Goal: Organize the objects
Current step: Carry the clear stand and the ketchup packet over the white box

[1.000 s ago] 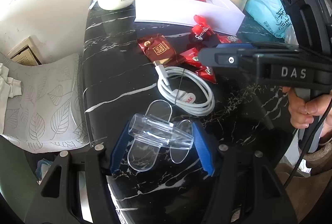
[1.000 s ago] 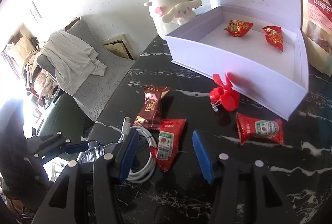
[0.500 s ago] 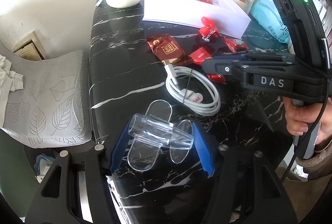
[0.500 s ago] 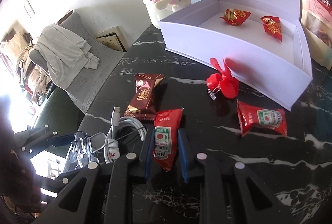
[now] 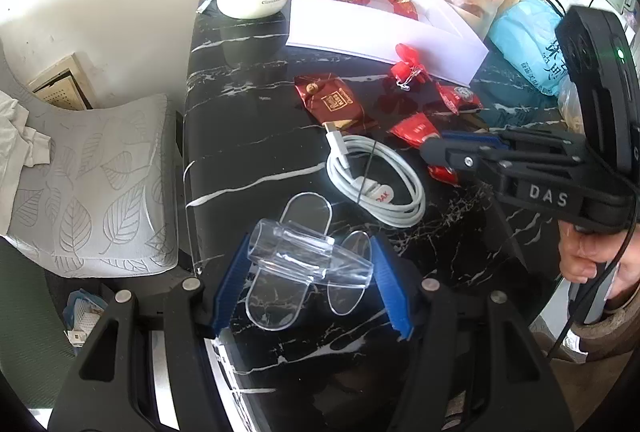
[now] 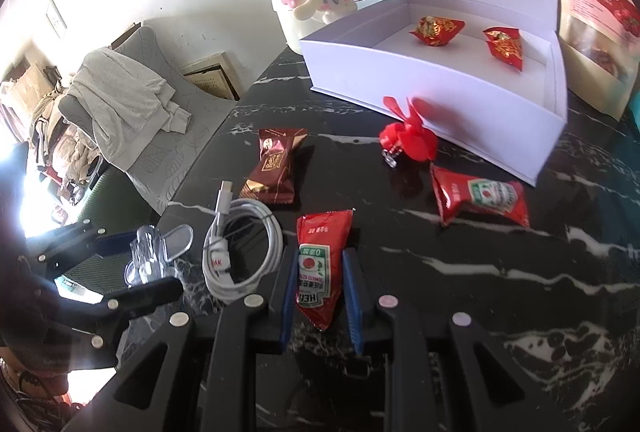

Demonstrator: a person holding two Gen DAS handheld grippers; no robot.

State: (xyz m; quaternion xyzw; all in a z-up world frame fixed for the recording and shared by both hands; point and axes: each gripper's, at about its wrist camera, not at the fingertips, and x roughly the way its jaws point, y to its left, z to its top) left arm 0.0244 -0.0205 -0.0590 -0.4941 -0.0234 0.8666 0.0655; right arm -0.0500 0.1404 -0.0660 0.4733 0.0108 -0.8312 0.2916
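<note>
Box holds two red candies, lid up.

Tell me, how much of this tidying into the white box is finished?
Barely begun. Two red sweets already lie in the white box. In hand: the right gripper is shut on a ketchup sachet; the left gripper holds a clear plastic holder. Left on the table: another ketchup sachet, brown snack, white cable, red fan.
</note>
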